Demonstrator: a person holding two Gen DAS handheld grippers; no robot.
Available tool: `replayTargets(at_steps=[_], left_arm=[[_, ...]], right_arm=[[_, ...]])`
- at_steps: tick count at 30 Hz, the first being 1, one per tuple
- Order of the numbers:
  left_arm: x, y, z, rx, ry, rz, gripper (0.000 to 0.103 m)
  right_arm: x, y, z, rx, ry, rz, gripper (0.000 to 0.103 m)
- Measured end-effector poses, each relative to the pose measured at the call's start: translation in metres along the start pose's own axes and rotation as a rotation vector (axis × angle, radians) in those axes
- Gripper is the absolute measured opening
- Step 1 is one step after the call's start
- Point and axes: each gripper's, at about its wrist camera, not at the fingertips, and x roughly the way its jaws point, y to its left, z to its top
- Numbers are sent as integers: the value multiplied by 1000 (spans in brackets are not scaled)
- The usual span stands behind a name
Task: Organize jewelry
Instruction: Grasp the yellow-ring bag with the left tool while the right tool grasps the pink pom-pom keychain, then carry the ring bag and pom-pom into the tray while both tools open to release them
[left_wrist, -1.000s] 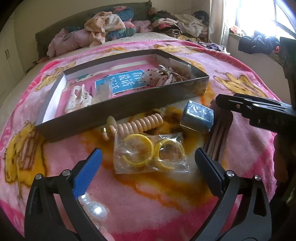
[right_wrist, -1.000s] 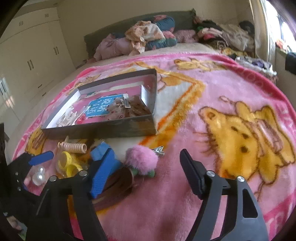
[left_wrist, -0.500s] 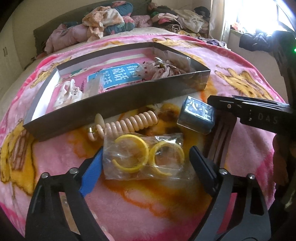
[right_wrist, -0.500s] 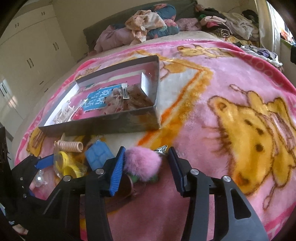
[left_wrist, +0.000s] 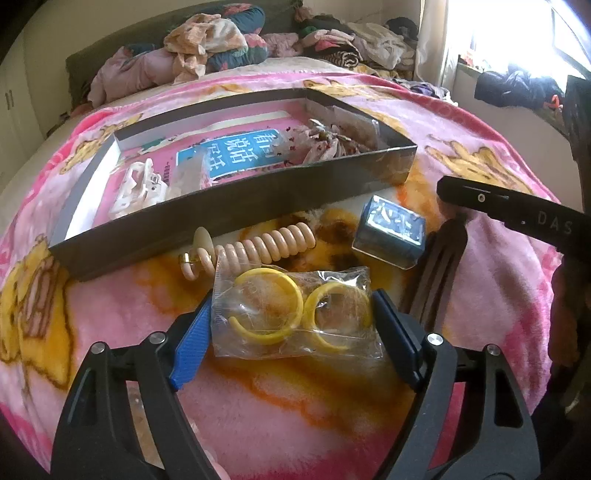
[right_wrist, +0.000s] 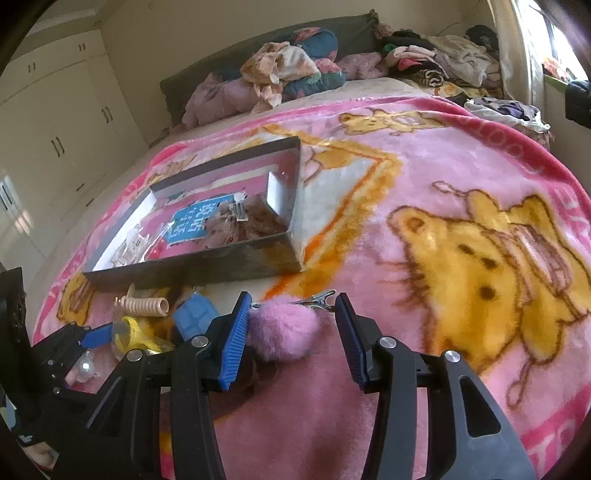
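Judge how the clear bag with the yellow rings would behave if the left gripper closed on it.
The clear bag looks like thin, wrinkled film, so it would probably crumple and slip rather than hold its shape. The yellow rings lie loose inside and may shift. It is likely light. The left gripper brackets it, jaws open.

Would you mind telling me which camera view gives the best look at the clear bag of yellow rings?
The left wrist view: the clear bag of yellow rings lies flat and centred between the left gripper fingers, both rings visible through the plastic. The right wrist view shows only a small yellow patch of it at the left, partly hidden behind the left gripper.
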Motion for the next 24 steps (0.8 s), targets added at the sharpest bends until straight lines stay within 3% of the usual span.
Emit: replayTargets(at_steps=[13, 24], left_arm=[[-27, 5, 12, -20, -74, -24, 72], [-36, 33, 21, -91, -108, -18, 72]], right_arm=[[-25, 5, 3, -27, -80, -9, 45], [-23, 33, 12, -72, -68, 41, 45]])
